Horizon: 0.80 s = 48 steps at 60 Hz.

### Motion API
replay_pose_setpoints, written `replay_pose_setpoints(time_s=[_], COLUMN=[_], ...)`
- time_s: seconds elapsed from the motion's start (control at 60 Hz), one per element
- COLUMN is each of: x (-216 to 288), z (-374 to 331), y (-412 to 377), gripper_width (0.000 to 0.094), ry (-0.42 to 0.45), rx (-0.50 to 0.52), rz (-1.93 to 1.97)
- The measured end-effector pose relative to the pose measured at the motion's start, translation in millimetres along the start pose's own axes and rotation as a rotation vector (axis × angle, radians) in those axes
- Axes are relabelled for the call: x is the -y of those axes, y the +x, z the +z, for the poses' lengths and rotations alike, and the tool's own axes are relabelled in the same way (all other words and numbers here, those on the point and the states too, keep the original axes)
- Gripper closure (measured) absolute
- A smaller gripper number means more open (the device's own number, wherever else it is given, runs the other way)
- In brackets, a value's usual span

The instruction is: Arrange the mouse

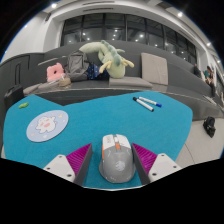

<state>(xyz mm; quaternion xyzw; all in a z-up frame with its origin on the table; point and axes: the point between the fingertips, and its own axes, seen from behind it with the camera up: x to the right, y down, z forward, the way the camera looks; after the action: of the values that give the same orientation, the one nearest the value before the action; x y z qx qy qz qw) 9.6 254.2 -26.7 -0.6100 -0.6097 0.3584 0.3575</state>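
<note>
A grey mouse [115, 158] with orange marks on its front sits between my fingers, its nose pointing away from me. My gripper [112, 160] is shut on the mouse, with both pink pads [78, 158] against its sides. The mouse is held low over the near edge of a teal desk mat [100, 120]. A round pale mouse pad [47, 125] with a pink figure on it lies on the teal mat ahead of my left finger.
Two blue-and-white pens [147, 102] lie on the mat beyond my right finger. A small green item [23, 105] lies at the mat's far left edge. Behind the mat a green plush toy [108, 57], a bag [77, 66] and other items stand on a grey counter.
</note>
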Motion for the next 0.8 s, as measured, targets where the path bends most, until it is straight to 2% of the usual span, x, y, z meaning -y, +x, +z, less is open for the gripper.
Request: replay_pose_setpoints(time_s=[0.033, 0.083, 0.183, 0.317, 0.6, 0.7, 0.8], x=[-0.9, -1.0, -0.6, 17.3, 152.4, 165.2, 140.4], z=[0.7, 1.3, 0.4, -11.9, -47.8, -31.2, -1.1], y=[-0.5, 1.1, 0.9, -5.0, -131.5, -188.1, -227.9], gripper_width=[0.0184, 0.0482, 0.0548, 0.0580, 0.0580, 0.0581, 0.0583], ry=[-0.003, -0.001, -0.015, 0.017, 0.184, 0.168, 0.098], rx=[0.009, 0.006, 0.003, -0.010, 0.171, 0.213, 0.224], rz=[-0.001, 0.006, 0.012, 0.020, 0.033, 0.021, -0.004])
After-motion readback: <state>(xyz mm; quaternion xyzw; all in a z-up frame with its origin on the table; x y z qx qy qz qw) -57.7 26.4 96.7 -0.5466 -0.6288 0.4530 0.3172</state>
